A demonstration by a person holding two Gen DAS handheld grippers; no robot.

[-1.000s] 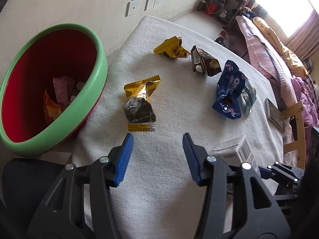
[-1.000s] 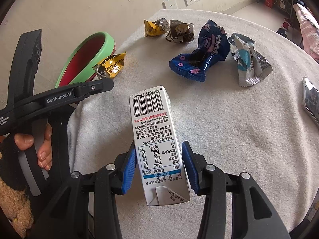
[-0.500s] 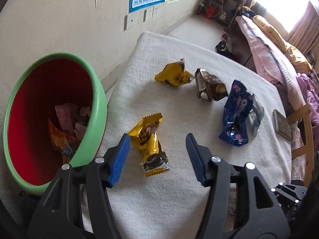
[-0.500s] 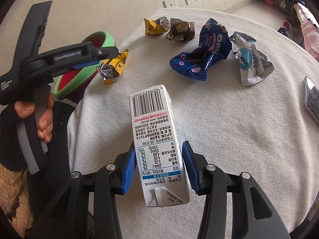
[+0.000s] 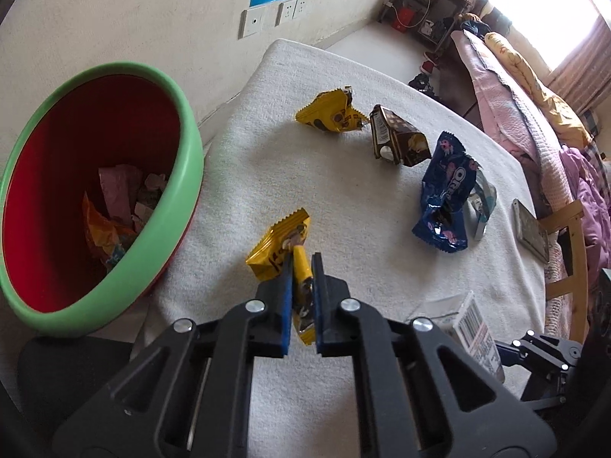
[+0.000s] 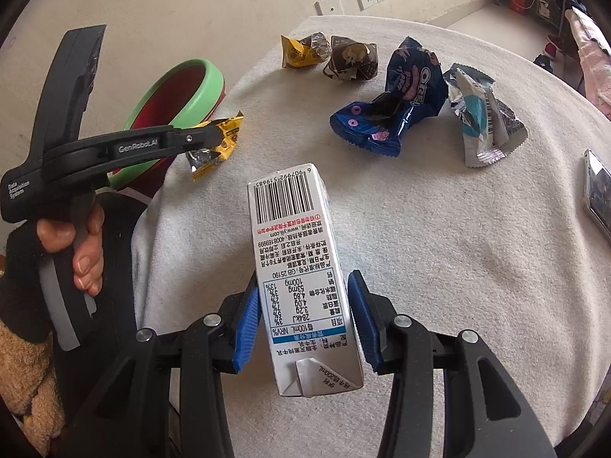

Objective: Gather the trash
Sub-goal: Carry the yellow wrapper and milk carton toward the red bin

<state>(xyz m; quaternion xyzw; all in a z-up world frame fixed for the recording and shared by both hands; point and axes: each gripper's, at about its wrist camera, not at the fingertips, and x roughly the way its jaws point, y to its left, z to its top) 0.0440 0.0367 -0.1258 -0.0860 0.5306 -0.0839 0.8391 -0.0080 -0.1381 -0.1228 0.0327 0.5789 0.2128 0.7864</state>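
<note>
Left gripper [image 5: 302, 267] fingers newly closed on yellow wrapper [image 5: 280, 246] beside bin [image 5: 179, 206]

left gripper [image 5: 302, 267]: came forward over the desk [image 5: 343, 191] to the yellow wrapper [image 5: 282, 246] | fingers [image 5: 285, 290]: were wide apart, have just closed onto the wrapper | wrapper: lay flat, now pinched upright, crumpled between the pads

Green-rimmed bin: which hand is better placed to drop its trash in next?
Probably left. The left gripper is shut on the yellow snack wrapper right beside the green-rimmed bin. The right gripper, around the milk carton, sits farther away.
</note>
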